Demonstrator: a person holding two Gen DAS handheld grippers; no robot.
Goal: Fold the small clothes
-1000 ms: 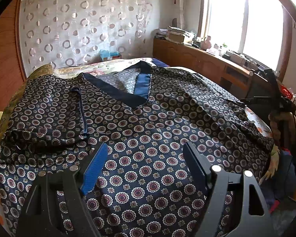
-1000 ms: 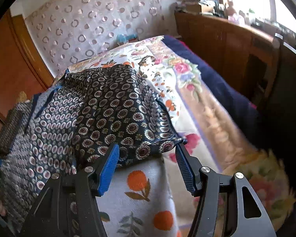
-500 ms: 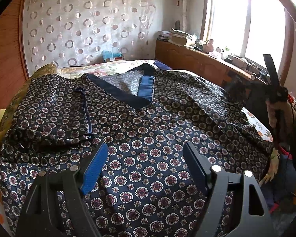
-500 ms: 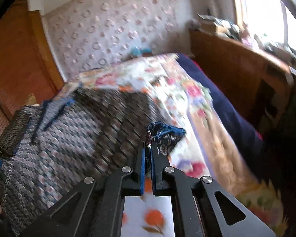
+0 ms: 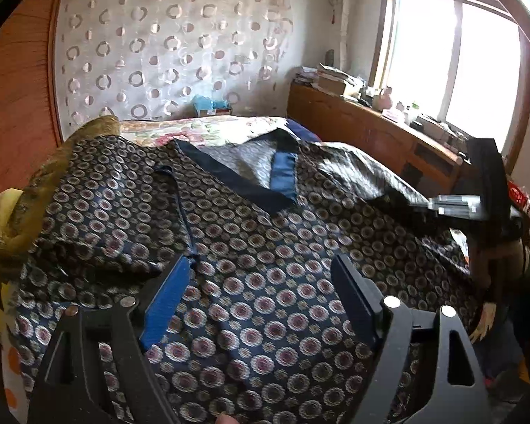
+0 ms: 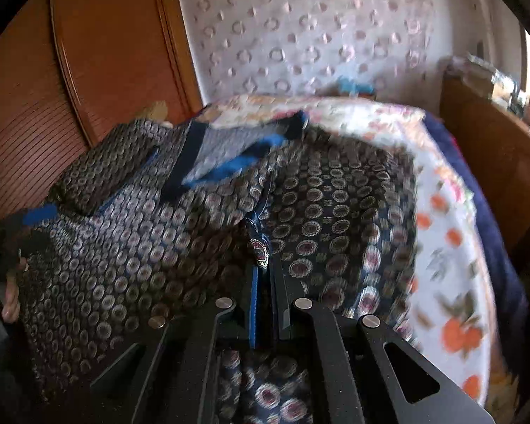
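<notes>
And the right gripper [image 6: 263,272] is on the move; a second ago its jaws stood wide around the sleeve end of the patterned shirt [image 5: 265,282] out on the fruit-print sheet [image 6: 448,282], and now they are clamped on that navy hem and sweeping it in over the body of the garment; the sleeve [image 6: 335,212] that lay flat out to the side is lifted and doubling back, the blur telling you how quick it comes. In the left wrist view that same gripper shows at the right edge, a hand wrapped round its handle, the cloth rising towards it in a dark ridge. The left gripper [image 5: 261,300] has barely shifted; its jaws are easing wider, hovering low over the front of the shirt with only flat fabric beneath and nothing pinched between them; my read is that it waits there to steady the body while the sleeve is folded in. The shirt lies face up across the bed, neck towards the curtain [image 5: 173,46]; dark navy silk-look cloth covered in small round medallions, a plain blue band edging the V-neck [image 5: 282,176], the paler inside showing through the opening; the far sleeve is already tucked over on its own side, so the fold looks perhaps half made.
</notes>
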